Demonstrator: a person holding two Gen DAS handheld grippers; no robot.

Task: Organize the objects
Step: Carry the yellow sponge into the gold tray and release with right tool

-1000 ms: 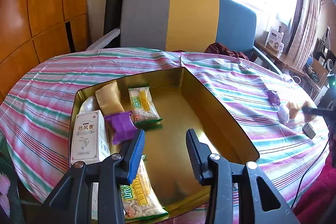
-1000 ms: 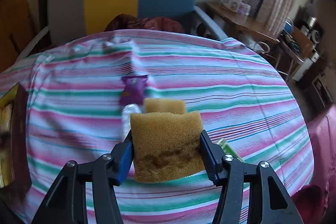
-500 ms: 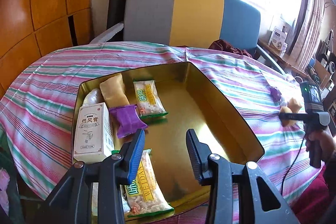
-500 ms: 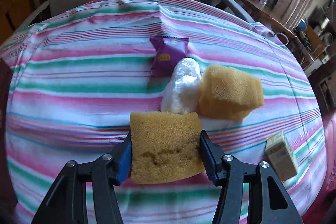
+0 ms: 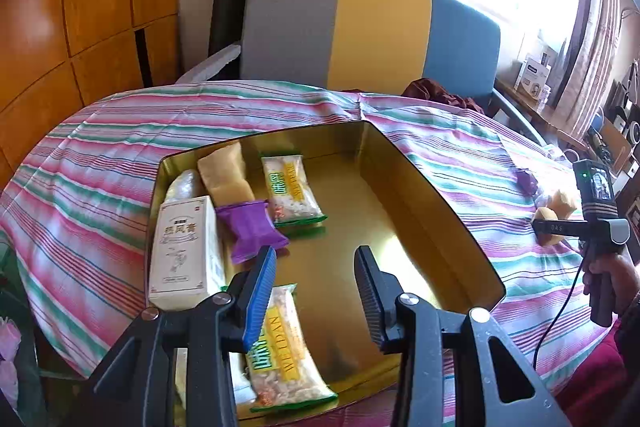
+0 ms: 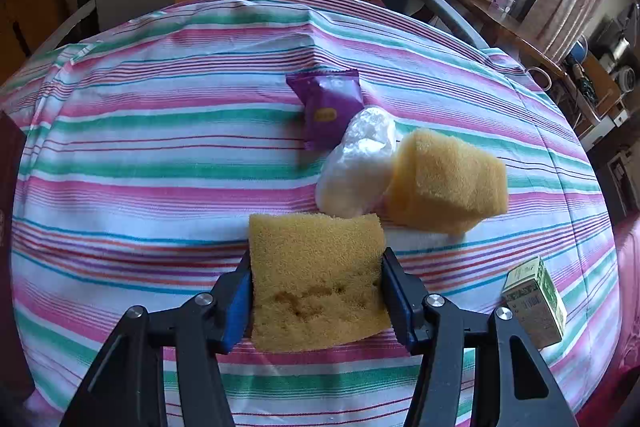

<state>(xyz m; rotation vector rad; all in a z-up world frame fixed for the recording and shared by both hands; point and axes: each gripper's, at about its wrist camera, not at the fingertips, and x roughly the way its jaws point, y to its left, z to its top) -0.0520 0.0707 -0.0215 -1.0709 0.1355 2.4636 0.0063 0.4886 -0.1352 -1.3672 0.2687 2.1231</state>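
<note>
Our right tongs (image 6: 316, 291) are clamped on a sponge (image 6: 316, 279), low over the striped surface (image 6: 160, 155). Just past it sit a second sponge (image 6: 448, 183), a white bag (image 6: 360, 163) touching it, and a purple packet (image 6: 328, 107); a small green box (image 6: 536, 303) lies off to the right. Our left tongs (image 5: 316, 291) hang apart and empty over the gold tin (image 5: 420, 195). In the tin: white box (image 5: 184, 247), purple packet (image 5: 252, 227), two snack packs (image 5: 292, 187) and a tan pack (image 5: 224, 175).
</note>
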